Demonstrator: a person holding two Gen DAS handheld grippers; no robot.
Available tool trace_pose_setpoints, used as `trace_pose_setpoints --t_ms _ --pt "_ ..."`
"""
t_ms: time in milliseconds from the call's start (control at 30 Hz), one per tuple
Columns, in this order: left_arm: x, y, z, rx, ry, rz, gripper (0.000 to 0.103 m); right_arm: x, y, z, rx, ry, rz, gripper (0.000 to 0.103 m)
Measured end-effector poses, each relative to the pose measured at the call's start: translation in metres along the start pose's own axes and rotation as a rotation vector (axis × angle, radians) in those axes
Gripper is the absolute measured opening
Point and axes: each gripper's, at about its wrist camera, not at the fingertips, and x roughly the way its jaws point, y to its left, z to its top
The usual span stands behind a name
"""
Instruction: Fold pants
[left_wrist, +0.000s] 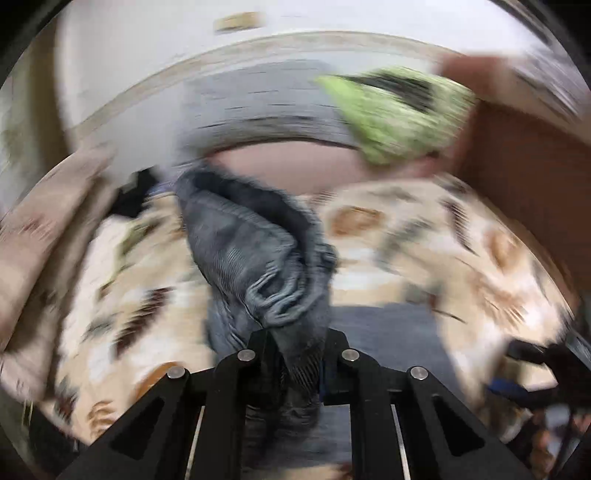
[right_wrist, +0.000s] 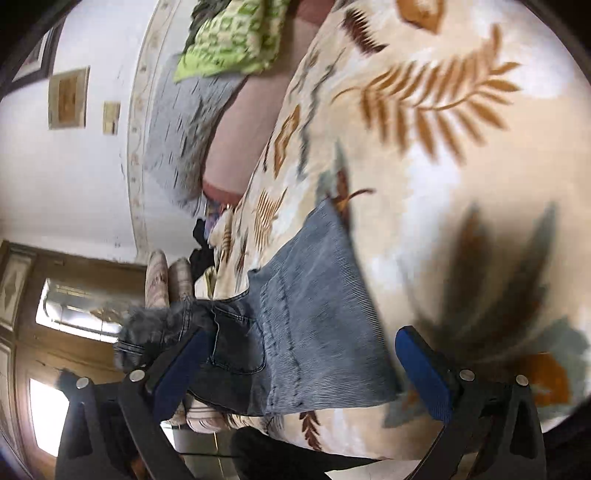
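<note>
Left gripper (left_wrist: 295, 347): its black fingers are drawn together on a bunch of grey-blue denim, pinching the fabric between them at the near bottom of the left wrist view.

Right gripper (right_wrist: 303, 365): its two fingers stand wide apart, gripping nothing; the blue pads (right_wrist: 424, 373) face each other across the denim, the left pad lying against a dark crumpled fold, the right pad just beside the fabric's edge over the bedspread.

Pants, left wrist view: the faded grey-blue denim pants (left_wrist: 255, 258) rise from the closed fingers as a bunched, wrinkled mass running toward the far side; the view is heavily blurred, so finer folds cannot be made out.

Pants, right wrist view: a flat panel of the pants (right_wrist: 314, 295) lies on the bed between the open fingers, with a seam line and a pocket visible; a darker, crumpled part sits to the near left.

Bedspread: a cream bedspread with brown and orange leaf prints (right_wrist: 443, 166) lies under the pants and fills the right of that view.

Far side: a green-and-white patterned cloth (left_wrist: 388, 114) rests on a grey striped pillow (left_wrist: 258, 107) near the white wall (left_wrist: 129, 55).
</note>
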Motion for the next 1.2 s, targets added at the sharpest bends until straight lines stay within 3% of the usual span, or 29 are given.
trace_pose_setpoints --t_ms 100,133,200,233,300,333,367,433,500,533,567,633,700,767,800,867,900,933,967,1067,1167,1200 --pt "0.03 -0.058 -0.021 0.108 0.125 -0.131 0.018 -0.01 -0.012 0.003 0.021 -0.017 -0.011 0.103" --pt "0.048 -0.076 -0.032 0.173 0.213 -0.197 0.03 -0.013 -0.016 0.003 0.03 -0.023 -0.018 0.103" --pt "0.082 -0.1 -0.059 0.254 0.43 -0.307 0.035 -0.017 -0.022 0.003 0.046 -0.023 -0.033 0.103" --pt "0.081 -0.101 -0.065 0.268 0.427 -0.299 0.035 -0.017 -0.023 0.003 0.048 -0.02 -0.036 0.103" --pt "0.055 -0.089 -0.054 0.255 0.337 -0.346 0.04 -0.021 -0.022 0.002 0.034 -0.025 -0.036 0.103" --pt "0.042 -0.077 -0.045 0.224 0.302 -0.371 0.046 -0.023 -0.02 0.003 0.028 -0.035 -0.045 0.103" --pt "0.029 -0.061 -0.035 0.184 0.251 -0.375 0.059 -0.024 -0.019 0.003 0.028 -0.037 -0.044 0.103" --pt "0.007 -0.031 -0.02 0.102 0.152 -0.341 0.081 -0.022 -0.011 0.002 0.013 -0.026 -0.022 0.103" --pt "-0.007 0.016 -0.007 -0.013 0.048 -0.247 0.085 -0.016 0.003 -0.001 -0.015 0.0 -0.006 0.103" --pt "-0.004 0.032 -0.005 -0.044 0.036 -0.199 0.085 -0.013 0.009 -0.003 -0.022 0.019 0.014 0.103" --pt "0.006 0.052 -0.004 -0.077 0.062 -0.114 0.085 -0.009 0.017 -0.006 -0.027 0.045 0.045 0.103" --pt "0.027 0.069 -0.011 -0.113 0.14 -0.046 0.085 -0.001 0.031 -0.013 -0.019 0.095 0.119 0.103" --pt "0.052 0.082 -0.024 -0.146 0.217 -0.039 0.085 0.006 0.048 -0.021 -0.023 0.151 0.229 0.103" --pt "0.069 0.078 -0.039 -0.133 0.275 -0.052 0.085 0.017 0.057 -0.026 -0.048 0.19 0.27 0.103" --pt "0.08 0.071 -0.045 -0.121 0.309 -0.065 0.085 0.026 0.055 -0.029 -0.073 0.204 0.231 0.103" --pt "0.084 0.064 -0.054 -0.12 0.33 -0.065 0.085 0.057 0.02 -0.029 -0.067 0.239 -0.044 0.103" --pt "0.076 0.064 -0.055 -0.131 0.318 -0.081 0.085 0.062 0.003 -0.03 0.002 0.236 -0.026 0.097" --pt "0.07 0.065 -0.052 -0.138 0.304 -0.1 0.085 0.052 -0.002 -0.029 0.04 0.183 0.032 0.097" --pt "0.058 0.066 -0.047 -0.138 0.263 -0.115 0.085 0.046 0.004 -0.028 0.037 0.191 0.037 0.097" --pt "0.049 0.066 -0.042 -0.132 0.19 -0.074 0.085 0.031 0.032 -0.024 -0.071 0.163 -0.054 0.097" --pt "0.083 0.052 -0.061 -0.074 0.345 -0.068 0.085 0.017 0.07 -0.021 -0.132 0.135 0.056 0.097" --pt "0.087 0.051 -0.066 -0.072 0.346 -0.056 0.085 0.017 0.079 -0.02 -0.151 0.14 0.083 0.099"
